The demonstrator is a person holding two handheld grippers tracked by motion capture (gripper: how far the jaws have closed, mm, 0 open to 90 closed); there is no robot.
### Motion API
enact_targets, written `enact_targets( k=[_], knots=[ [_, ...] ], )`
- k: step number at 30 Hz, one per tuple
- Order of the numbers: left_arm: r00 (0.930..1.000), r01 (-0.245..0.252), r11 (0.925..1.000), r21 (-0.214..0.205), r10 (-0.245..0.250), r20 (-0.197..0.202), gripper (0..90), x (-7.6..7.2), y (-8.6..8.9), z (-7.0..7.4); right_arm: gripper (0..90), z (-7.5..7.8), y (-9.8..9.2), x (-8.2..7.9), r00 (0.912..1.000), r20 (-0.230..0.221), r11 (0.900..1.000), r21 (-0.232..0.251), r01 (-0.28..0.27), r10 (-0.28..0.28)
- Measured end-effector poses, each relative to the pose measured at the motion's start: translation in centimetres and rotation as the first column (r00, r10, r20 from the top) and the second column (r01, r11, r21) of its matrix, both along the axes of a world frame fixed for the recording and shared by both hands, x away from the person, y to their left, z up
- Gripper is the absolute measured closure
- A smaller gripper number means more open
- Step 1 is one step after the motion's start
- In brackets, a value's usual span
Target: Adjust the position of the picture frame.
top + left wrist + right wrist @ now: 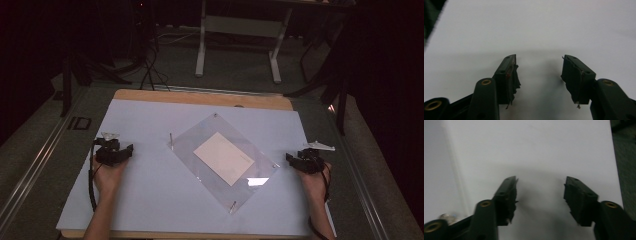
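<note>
On the white sheet-covered table (150, 200), the left gripper (120, 152) and the right gripper (296, 160) rest at opposite edges, both with jaws spread wide and nothing between them. Each gripper view shows frayed black pads (514, 77) over bare white surface, with nothing touching them. From the high view, a clear rectangular acrylic plate (200, 135), turned diamond-wise with small metal standoffs at its corners, lies between the two grippers, a cream paper card (223, 157) under it. It sits nearer the right gripper, whose tips almost reach one corner.
</note>
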State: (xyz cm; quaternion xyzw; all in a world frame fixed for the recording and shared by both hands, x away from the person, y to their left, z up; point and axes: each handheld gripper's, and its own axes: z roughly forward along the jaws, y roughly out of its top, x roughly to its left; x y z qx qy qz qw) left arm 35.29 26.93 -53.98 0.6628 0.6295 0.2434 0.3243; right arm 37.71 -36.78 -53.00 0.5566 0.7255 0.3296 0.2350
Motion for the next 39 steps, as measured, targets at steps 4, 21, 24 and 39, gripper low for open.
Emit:
enact_targets(
  k=[4, 21, 24, 39],
  knots=[
    [0.9977, 0.064, 0.9979, 0.007, -0.064, 0.022, 46.0, -0.2, -0.7, 0.6, 47.1, 0.7, 0.4, -0.4, 0.9975, 0.039, 0.9983, 0.006, -0.058, 0.058],
    [0.9273, 0.37, 0.9287, -0.028, -0.367, 0.074, 50.4, 0.2, -4.8, 2.3, 50.8, 1.5, 4.4, -3.1, 0.9136, 0.034, 0.9141, 0.006, -0.406, 0.405],
    [0.9132, 0.403, 0.9146, -0.027, -0.401, 0.075, 52.0, 0.7, -5.8, 2.4, 52.0, 1.6, 5.1, -3.6, 0.892, 0.039, 0.8917, 0.031, -0.451, 0.45],
    [0.8935, 0.445, 0.8953, -0.021, -0.442, 0.079, 60.0, 3.2, -9.0, 2.1, 57.8, 0.9, 8.1, -6.2, 0.802, 0.017, 0.8014, 0.03, -0.597, 0.597]
  ],
)
